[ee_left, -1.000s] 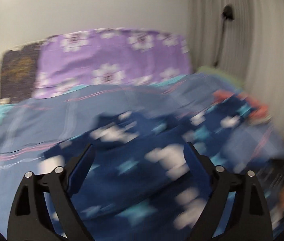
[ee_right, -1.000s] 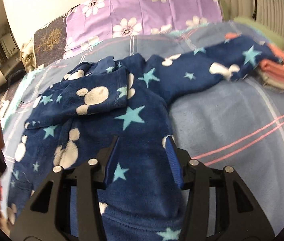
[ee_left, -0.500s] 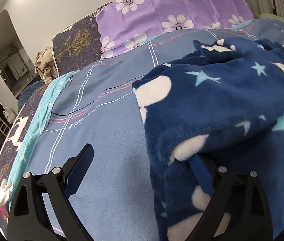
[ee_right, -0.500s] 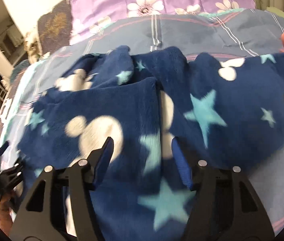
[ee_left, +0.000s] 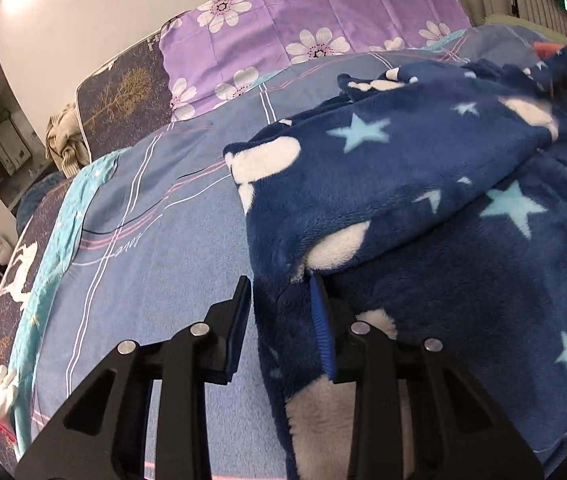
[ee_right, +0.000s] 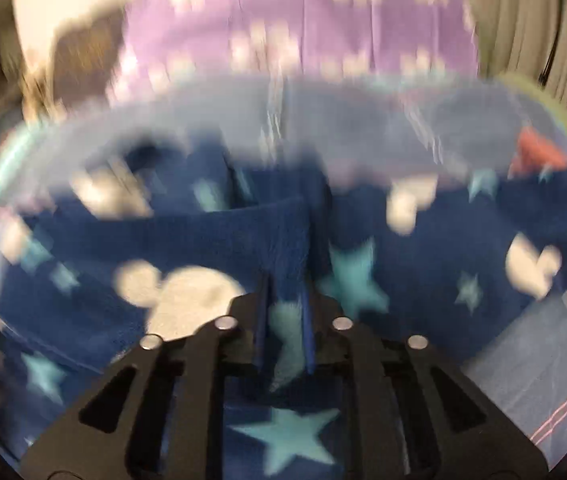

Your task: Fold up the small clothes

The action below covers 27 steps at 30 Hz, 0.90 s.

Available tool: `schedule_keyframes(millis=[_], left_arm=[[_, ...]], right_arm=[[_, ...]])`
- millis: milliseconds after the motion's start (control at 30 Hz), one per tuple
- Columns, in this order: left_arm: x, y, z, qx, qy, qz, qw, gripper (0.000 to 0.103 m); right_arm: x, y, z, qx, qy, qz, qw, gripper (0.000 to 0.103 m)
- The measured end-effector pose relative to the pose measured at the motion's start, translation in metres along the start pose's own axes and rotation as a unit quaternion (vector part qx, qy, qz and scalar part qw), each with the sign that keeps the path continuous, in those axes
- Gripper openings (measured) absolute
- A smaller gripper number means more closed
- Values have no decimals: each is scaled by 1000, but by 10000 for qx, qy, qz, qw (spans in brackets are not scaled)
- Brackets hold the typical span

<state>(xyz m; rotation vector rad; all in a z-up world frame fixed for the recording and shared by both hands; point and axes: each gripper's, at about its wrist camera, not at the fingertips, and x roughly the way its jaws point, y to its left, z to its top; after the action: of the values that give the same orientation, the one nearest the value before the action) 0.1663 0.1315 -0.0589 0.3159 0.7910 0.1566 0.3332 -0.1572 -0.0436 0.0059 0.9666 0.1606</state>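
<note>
A navy fleece garment (ee_left: 403, 168) with white blobs and pale blue stars lies spread and partly folded over on the bed. In the left wrist view my left gripper (ee_left: 281, 312) is at the garment's left edge. Its jaws are closing, and a thick fold of fleece fills the gap between the pads. The right wrist view is blurred by motion. There the same garment (ee_right: 203, 248) lies under my right gripper (ee_right: 285, 320), whose jaws are closing with a ridge of fleece pinched between them.
The bed has a blue striped sheet (ee_left: 155, 248) with a teal band along its left edge (ee_left: 55, 248). A purple flowered pillow (ee_left: 323, 12) and a dark tree-print pillow (ee_left: 119, 92) stand at the head. Orange folded clothes (ee_right: 535, 152) lie at the far right.
The left jaws have narrowed from wide apart onto the garment's left edge. The right jaws have also narrowed onto a fold of the fleece, and the right view has gone blurry.
</note>
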Motion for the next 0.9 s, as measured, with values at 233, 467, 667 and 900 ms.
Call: schedule_keyframes(millis=[233,467,667,900], left_arm=[[-38,6,29,-682,-482,-916,9923,32],[39,-37,68,-1040,181,-1702,9797,32],[60,-58,56,-919,244,-1508,9840,33],[56,-58,57,-920,200,-1473,9846,33]], right_arm=[[-50,13,-12,-25,-804,831,9933,25],[1,39,-38,-428,-249,748,9960,49],[-8,35,-31,-303,-193,812,9960,40],[-82,-124,-35,2294,-1702,96,9583,26]])
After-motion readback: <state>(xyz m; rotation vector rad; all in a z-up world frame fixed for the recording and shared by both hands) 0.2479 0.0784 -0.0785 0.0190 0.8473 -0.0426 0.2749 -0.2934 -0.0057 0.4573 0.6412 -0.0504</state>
